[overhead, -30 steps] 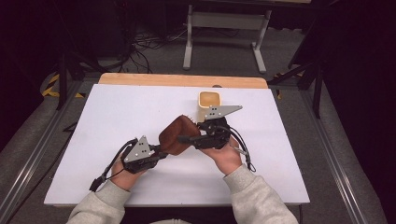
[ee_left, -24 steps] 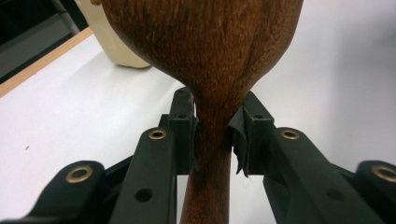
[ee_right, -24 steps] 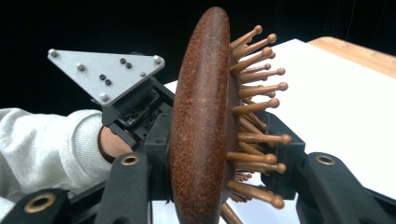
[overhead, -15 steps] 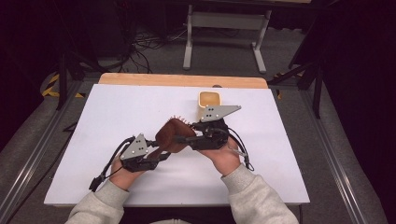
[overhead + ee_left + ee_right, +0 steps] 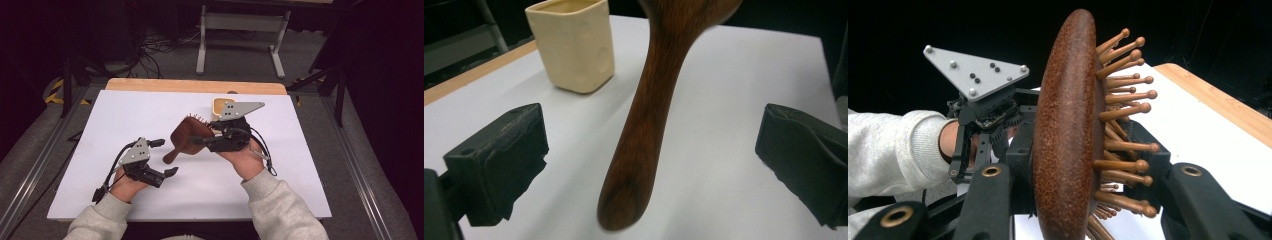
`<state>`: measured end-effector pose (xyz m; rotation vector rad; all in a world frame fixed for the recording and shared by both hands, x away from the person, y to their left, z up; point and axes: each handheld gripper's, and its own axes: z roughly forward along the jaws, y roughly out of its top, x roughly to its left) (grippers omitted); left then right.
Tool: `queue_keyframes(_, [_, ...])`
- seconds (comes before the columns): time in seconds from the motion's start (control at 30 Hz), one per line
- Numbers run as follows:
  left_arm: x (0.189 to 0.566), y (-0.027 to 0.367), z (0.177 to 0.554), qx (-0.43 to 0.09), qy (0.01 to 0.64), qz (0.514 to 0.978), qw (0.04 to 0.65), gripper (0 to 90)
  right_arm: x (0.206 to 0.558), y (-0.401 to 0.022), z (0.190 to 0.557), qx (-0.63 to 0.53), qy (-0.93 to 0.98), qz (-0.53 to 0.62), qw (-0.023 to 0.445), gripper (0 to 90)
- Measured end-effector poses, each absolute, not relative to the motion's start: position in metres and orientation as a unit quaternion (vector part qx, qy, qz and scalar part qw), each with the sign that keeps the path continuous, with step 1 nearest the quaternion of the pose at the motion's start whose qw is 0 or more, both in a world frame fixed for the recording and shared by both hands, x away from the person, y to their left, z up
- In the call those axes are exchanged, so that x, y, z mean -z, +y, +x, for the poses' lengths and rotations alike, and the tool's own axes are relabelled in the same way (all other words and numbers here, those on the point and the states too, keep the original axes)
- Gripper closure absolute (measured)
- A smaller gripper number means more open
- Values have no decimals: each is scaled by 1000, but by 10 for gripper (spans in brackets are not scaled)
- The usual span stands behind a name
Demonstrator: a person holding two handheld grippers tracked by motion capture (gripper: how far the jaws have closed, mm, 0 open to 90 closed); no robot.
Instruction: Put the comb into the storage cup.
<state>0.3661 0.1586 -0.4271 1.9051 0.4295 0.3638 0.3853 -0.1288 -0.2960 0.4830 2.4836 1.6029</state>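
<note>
- Right claw (image 5: 200, 141) I keep clamped on the wooden hairbrush (image 5: 187, 137) head, up off the desk (image 5: 300, 190).
- Left claw (image 5: 167, 157) has just been opening, jaws wide apart, nothing gripped.
- Brush handle (image 5: 644, 130) slants down between them, so left is nearer.

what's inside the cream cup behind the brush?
Cream cup stands open-topped; the high view shows a bit of pale inner wall, no contents visible. The right gripper and its grey plate cover most of it; the bottom is hidden.
</note>
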Motion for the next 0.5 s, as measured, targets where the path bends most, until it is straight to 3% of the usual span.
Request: queue_keyframes(0.5, [419,198,373,-166,208,793,547,6,271,-146,399,-531,821,183,105,558])
